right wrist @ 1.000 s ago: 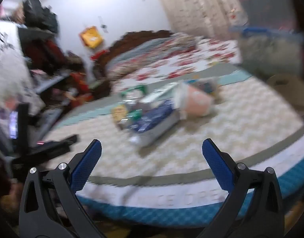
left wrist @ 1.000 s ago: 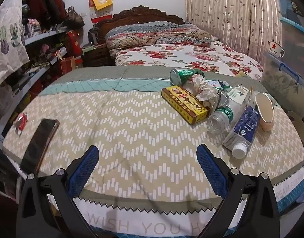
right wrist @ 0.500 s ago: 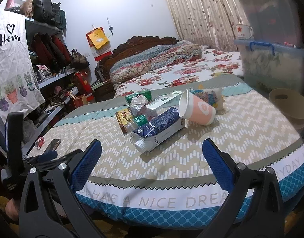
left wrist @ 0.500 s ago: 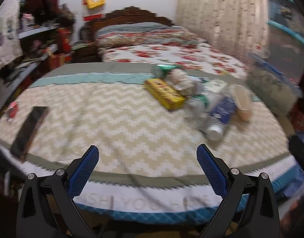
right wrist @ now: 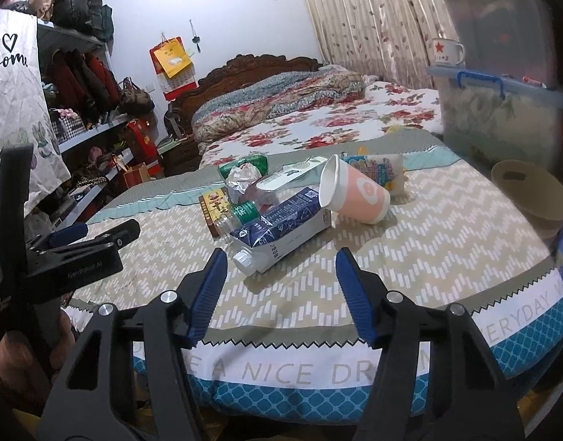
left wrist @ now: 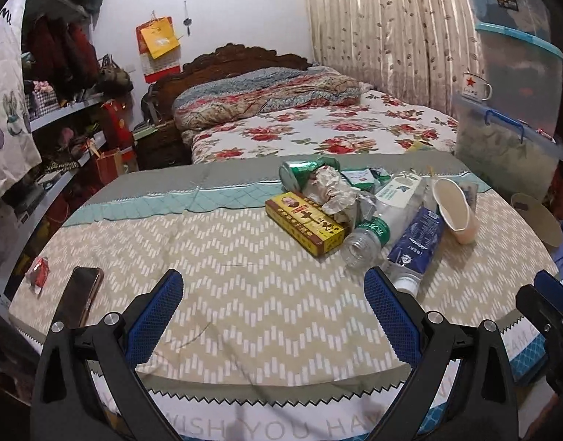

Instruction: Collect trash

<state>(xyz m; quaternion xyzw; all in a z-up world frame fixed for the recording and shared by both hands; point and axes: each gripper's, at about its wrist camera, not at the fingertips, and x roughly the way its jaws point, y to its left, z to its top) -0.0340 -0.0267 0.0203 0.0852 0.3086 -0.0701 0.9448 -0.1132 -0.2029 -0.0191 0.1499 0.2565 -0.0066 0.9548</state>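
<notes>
Both tools gape empty at the desk's [left wrist: 244, 312] near edge: my left tool [left wrist: 272, 307] over bare cloth, trash pile [left wrist: 355, 205] ahead-right; my right tool [right wrist: 281, 292] just short of the milk carton [right wrist: 281, 228]. Only the left view shows the phone [left wrist: 81, 292].

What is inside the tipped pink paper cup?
The pink paper cup lies on its side, its mouth showing only bare white wall. The bottom is in shadow, so small leftovers cannot be excluded.
</notes>
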